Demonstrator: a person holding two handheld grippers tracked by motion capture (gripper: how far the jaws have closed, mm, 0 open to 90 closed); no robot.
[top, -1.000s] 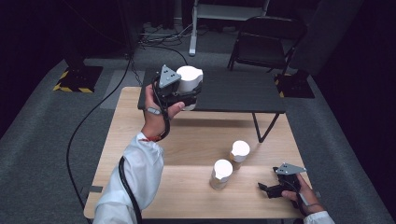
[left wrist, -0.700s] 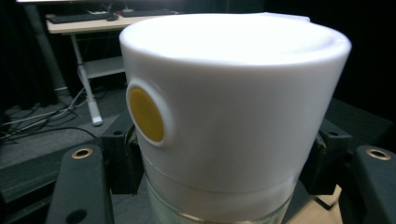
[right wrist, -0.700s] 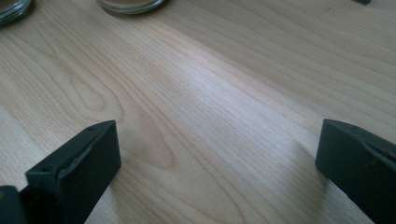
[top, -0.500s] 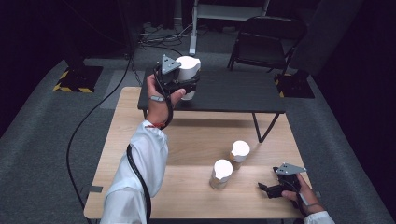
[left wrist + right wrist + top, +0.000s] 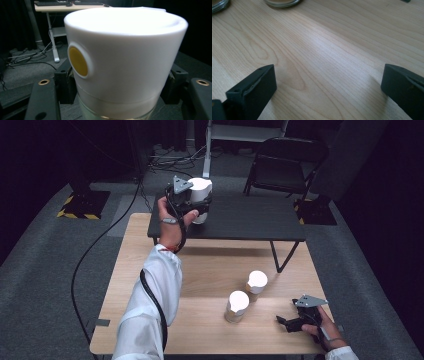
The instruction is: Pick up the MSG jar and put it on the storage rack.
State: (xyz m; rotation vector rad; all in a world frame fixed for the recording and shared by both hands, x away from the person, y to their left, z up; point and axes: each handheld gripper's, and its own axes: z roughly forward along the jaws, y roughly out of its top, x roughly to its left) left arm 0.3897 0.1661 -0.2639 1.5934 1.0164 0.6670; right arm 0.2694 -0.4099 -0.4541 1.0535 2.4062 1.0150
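Observation:
A jar with a tall white lid (image 5: 201, 189) is held above the low dark table (image 5: 250, 222) at the back, my left gripper (image 5: 194, 206) shut on it. In the left gripper view the white lid (image 5: 125, 62) bears a round yellow spot (image 5: 78, 61), and the black pads (image 5: 65, 85) press on the jar's sides just under the lid. My right gripper (image 5: 286, 322) rests on the wooden table (image 5: 200, 270) at the front right. Its jaws (image 5: 329, 92) stand wide open over bare wood.
Two more white-lidded jars (image 5: 256, 281) (image 5: 237, 305) stand on the wooden table, left of my right gripper. A black folding chair (image 5: 285, 165) and a white desk frame (image 5: 210, 150) stand behind the dark table. Cables lie on the grey floor.
My left hand has carried the jar a little farther back over the dark table. The right gripper and the two standing jars have not moved.

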